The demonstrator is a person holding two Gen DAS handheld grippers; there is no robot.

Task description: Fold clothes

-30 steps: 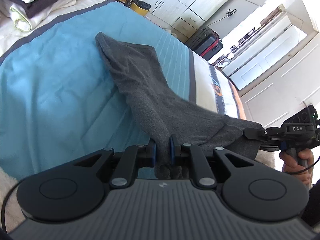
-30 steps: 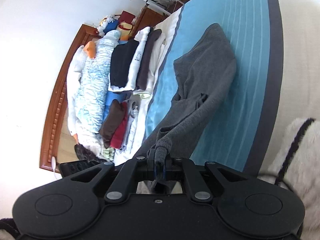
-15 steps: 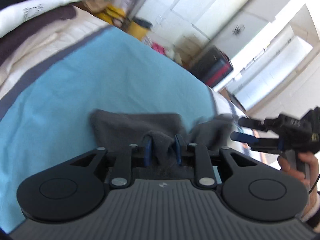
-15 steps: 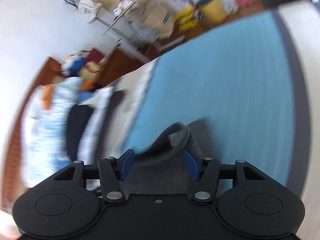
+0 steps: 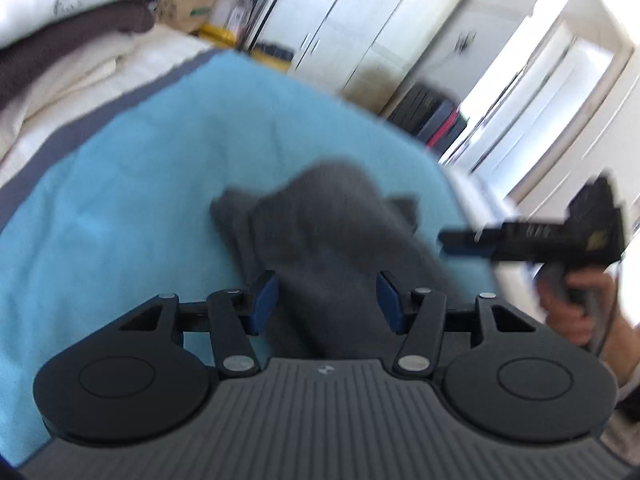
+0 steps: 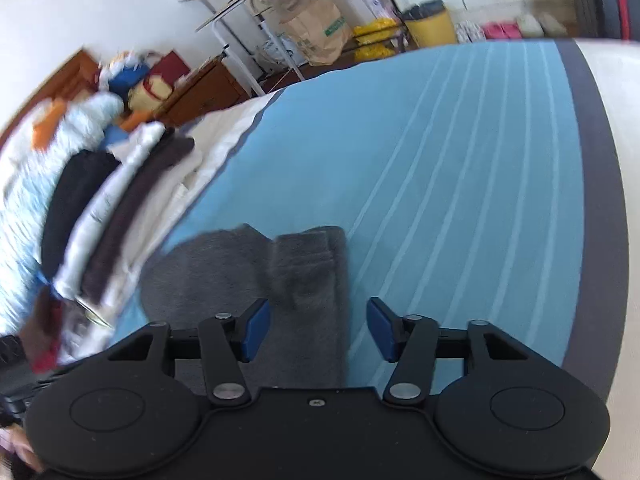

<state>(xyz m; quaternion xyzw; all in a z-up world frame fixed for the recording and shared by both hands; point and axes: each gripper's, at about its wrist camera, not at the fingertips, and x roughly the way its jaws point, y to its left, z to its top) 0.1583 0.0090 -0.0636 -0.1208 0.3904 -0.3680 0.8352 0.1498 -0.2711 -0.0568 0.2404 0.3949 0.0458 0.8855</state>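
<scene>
A dark grey garment lies folded over in a heap on the light blue bed cover. My left gripper hovers over its near end with jaws opening; the cloth lies under the gap and the blue pads do not press it. In the right wrist view the same grey garment lies flat on the striped blue cover. My right gripper stands apart above its edge, jaws closing a little, pads free of the cloth. The right gripper also shows in the left wrist view, held by a hand.
A stack of folded clothes sits at the left of the bed beside a patterned pillow. Beyond the bed stand a yellow bin, a paper bag, a wooden cabinet and white cupboards.
Both grippers carried the lifted garment ends forward and down onto the rest of the garment, then let go. The garment now lies doubled over, with both sets of jaws apart.
</scene>
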